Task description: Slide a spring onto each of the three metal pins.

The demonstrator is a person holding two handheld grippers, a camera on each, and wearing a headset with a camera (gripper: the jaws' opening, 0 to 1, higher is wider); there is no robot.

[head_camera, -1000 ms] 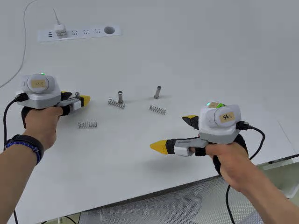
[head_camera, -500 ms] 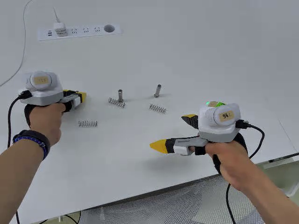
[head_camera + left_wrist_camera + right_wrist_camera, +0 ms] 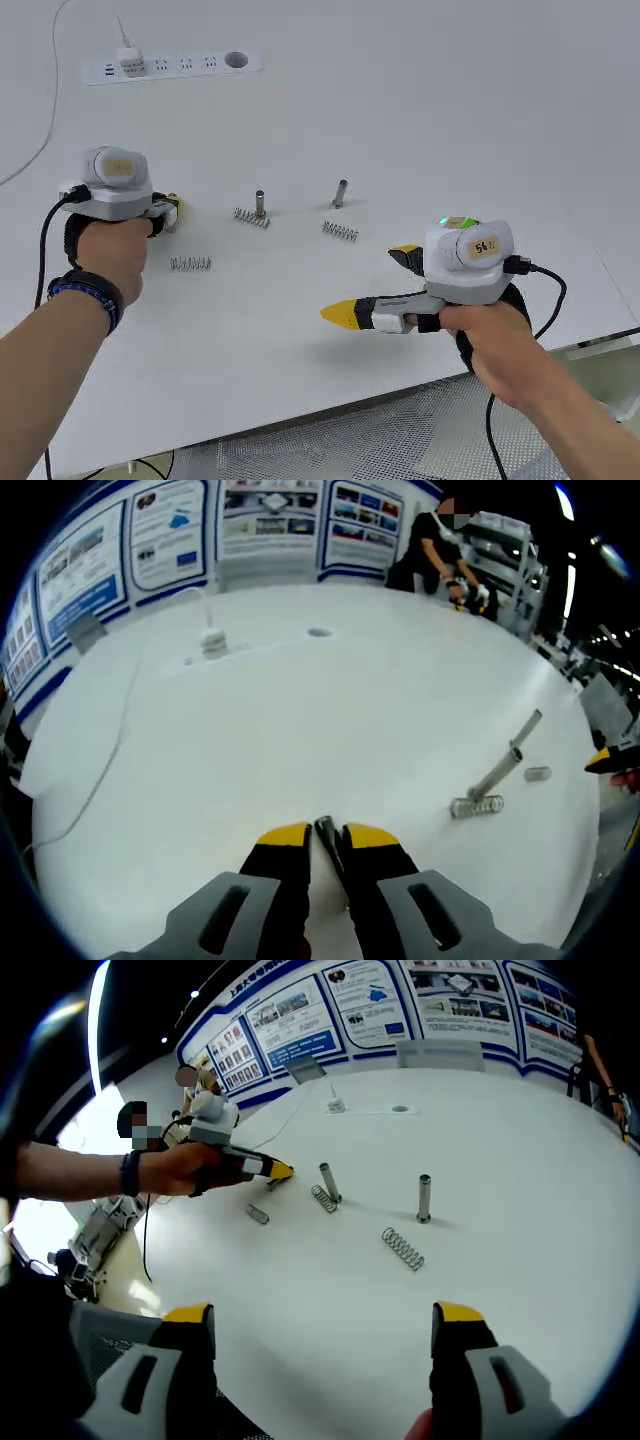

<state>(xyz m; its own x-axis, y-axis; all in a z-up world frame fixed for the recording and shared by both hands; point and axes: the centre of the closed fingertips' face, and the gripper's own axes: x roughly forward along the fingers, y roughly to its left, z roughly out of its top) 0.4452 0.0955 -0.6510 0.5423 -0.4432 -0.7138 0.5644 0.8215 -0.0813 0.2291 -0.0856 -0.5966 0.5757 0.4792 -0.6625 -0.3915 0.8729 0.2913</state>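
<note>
The left gripper is clenched, apparently on a pin, though the tips crowd it. The nearest spring lies flat near that pin, on the person's side, long axis crosswise. The right gripper, jaws spread and empty, hangs well apart from it.

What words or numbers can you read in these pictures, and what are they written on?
"56", or close to it: right sticker, on the right hand-held gripper.
Too blurred to read: left sticker, on the left hand-held gripper.
Too small to read: print on the wall posters.
</note>
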